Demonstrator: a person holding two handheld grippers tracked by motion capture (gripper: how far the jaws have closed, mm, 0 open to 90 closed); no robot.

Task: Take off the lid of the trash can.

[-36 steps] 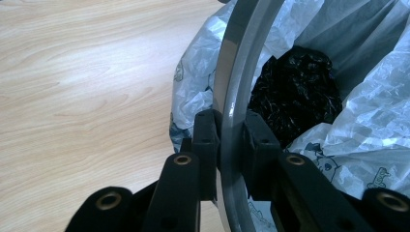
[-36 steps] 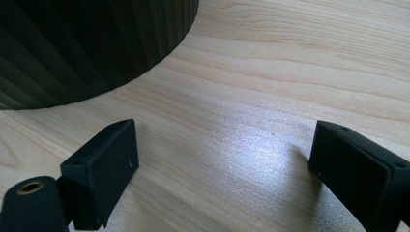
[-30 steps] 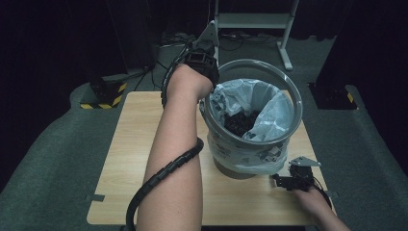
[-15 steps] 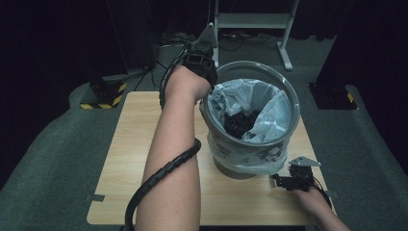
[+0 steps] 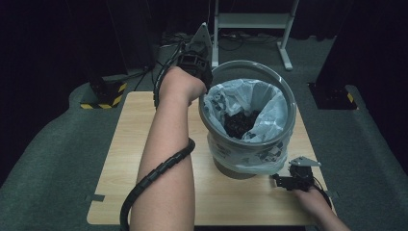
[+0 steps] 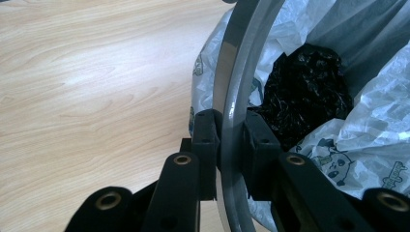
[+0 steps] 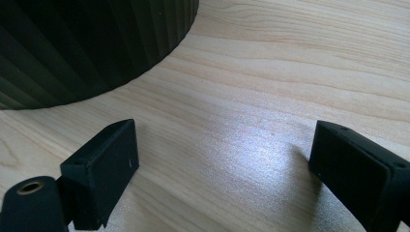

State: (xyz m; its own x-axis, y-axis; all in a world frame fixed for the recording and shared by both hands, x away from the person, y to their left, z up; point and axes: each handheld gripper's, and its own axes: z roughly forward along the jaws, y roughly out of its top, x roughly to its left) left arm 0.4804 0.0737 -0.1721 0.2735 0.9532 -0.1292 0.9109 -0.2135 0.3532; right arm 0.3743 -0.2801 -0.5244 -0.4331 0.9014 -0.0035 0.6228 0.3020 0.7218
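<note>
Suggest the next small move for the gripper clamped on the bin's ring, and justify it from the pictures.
Probably lift the grey ring straight up. The left gripper is shut on it, one jaw on each side, and it pins the bag liner in the bin; the right gripper rests open on the table.

One grey bin [image 5: 250,144], one white liner bag [image 5: 269,115], one black crumpled bag [image 6: 309,82], one wooden table [image 5: 125,163], two grippers.

Bin [image 5: 250,144] on table [image 5: 120,159], bag [image 5: 269,115] inside it.
</note>
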